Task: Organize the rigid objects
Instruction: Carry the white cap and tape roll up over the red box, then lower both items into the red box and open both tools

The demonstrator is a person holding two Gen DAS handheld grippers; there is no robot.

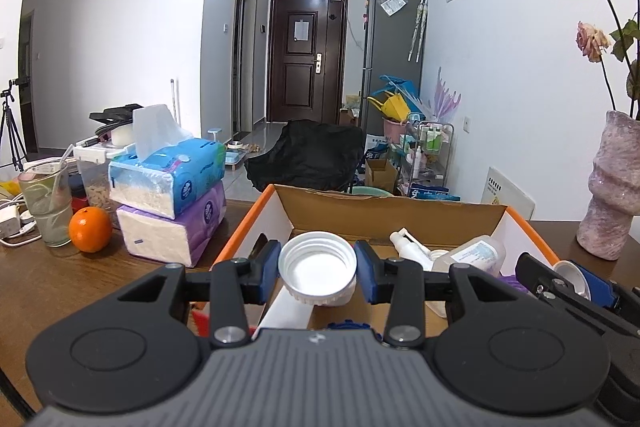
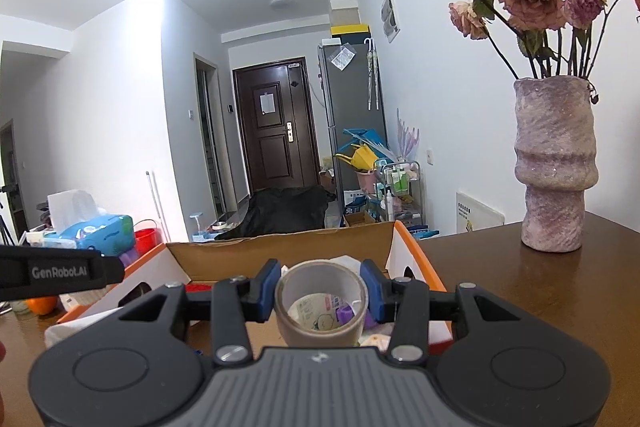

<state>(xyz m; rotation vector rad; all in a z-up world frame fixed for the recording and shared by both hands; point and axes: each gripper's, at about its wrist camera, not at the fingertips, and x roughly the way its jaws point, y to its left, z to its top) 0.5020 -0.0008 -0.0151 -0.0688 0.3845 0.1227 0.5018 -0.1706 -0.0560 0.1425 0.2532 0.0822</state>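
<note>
The left tool [image 1: 317, 273] is clamped on a white jar lid [image 1: 318, 269], its blue pads pressing the rim at 9 and 3 o'clock, with the open underside of the lid facing the camera. The right tool [image 2: 320, 293] grips a roll of brown tape [image 2: 320, 301] the same way, the hole of the roll facing back along the fingers. Both loads hang just over the near end of an open cardboard box [image 1: 384, 213] with orange edges, which stands on the brown worktop [image 2: 520, 291].

The sorting looks partly done. In the left wrist view the box already holds a clear pump bottle [image 1: 468, 253] lying on its side at about 2 o'clock from the lid, and small coloured bits show low in the box, too hidden by the tools to name. Through the tape roll, more small packets lie on the box floor.

What seems left: both held things are not yet set down, so each needs lowering into a free spot and letting go. Outside the box, at 9 o'clock in the left view, an orange [image 1: 90, 229], a drinking glass [image 1: 46, 205] and stacked tissue packs [image 1: 172, 203] stand on the worktop; whether any of these belong to the job I cannot tell. A pink vase [image 2: 554, 163] with dried roses stands at 3 o'clock, well apart from the box.
</note>
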